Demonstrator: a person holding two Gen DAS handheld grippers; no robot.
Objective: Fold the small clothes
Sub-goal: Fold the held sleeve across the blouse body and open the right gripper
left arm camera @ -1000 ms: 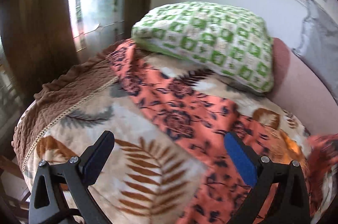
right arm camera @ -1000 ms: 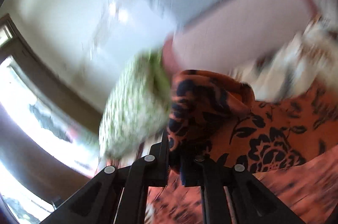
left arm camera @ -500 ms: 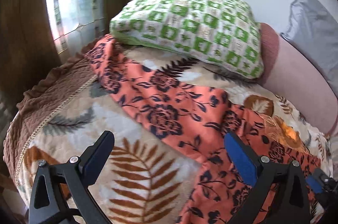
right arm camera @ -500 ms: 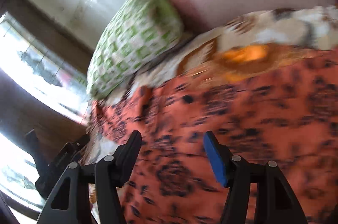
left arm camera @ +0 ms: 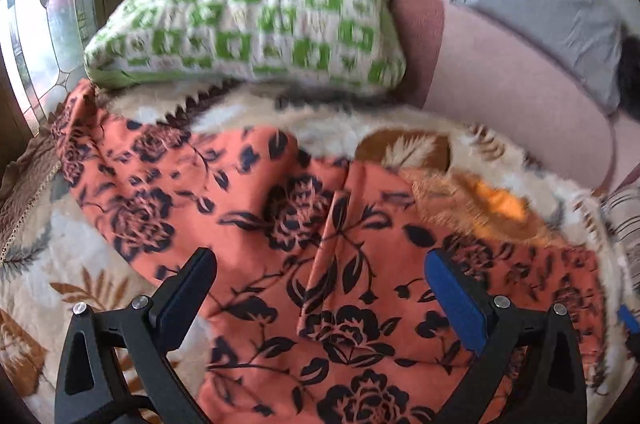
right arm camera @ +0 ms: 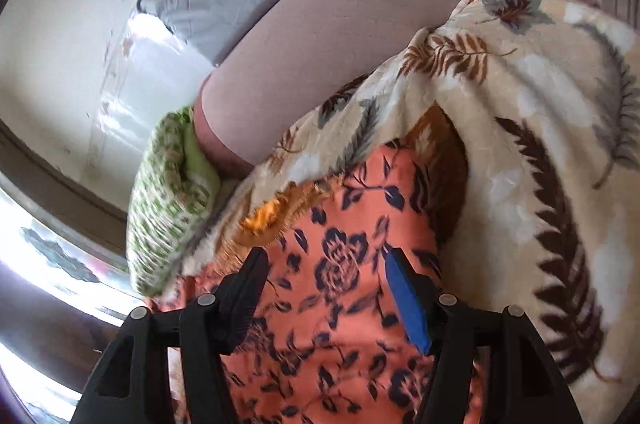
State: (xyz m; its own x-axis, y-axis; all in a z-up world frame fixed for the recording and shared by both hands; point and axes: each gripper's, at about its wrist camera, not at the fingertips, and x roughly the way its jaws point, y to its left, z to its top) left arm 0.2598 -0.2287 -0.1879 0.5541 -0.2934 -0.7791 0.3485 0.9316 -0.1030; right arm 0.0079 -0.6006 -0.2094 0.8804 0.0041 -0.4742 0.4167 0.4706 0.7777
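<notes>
**Orange flowered cloth laid out on the bed, both grippers empty**

An orange cloth (left arm camera: 304, 224) with a dark flower print is seen spread flat over a cream blanket (left arm camera: 72, 264) covered in brown leaf shapes. One narrow end of the cloth is stretched off toward the window-side edge of the bed, up near the green checked pillow (left arm camera: 248, 23); the wider part is laid closer to the cameras. A long crease can be made out running down its middle in the left wrist view.

The left gripper (left arm camera: 320, 292) is held over the wide part of the cloth, jaws spread wide apart, nothing pinched between them. Whether the tips are touching the fabric can't really be told, the shot is a bit smeared.

The right gripper (right arm camera: 324, 288) is parted too, with only the flat cloth (right arm camera: 344, 264) seen in the gap and nothing squeezed. It's pointed along the cloth toward a fringed orange patch (right arm camera: 272, 212) at the cloth's far edge. On that side the blanket (right arm camera: 520, 143) is bunched up into a fold just beside the cloth.

A pink cushion (left arm camera: 500, 83) and a grey sheet (left arm camera: 540, 3) are parked along the wall side of the bed.
</notes>
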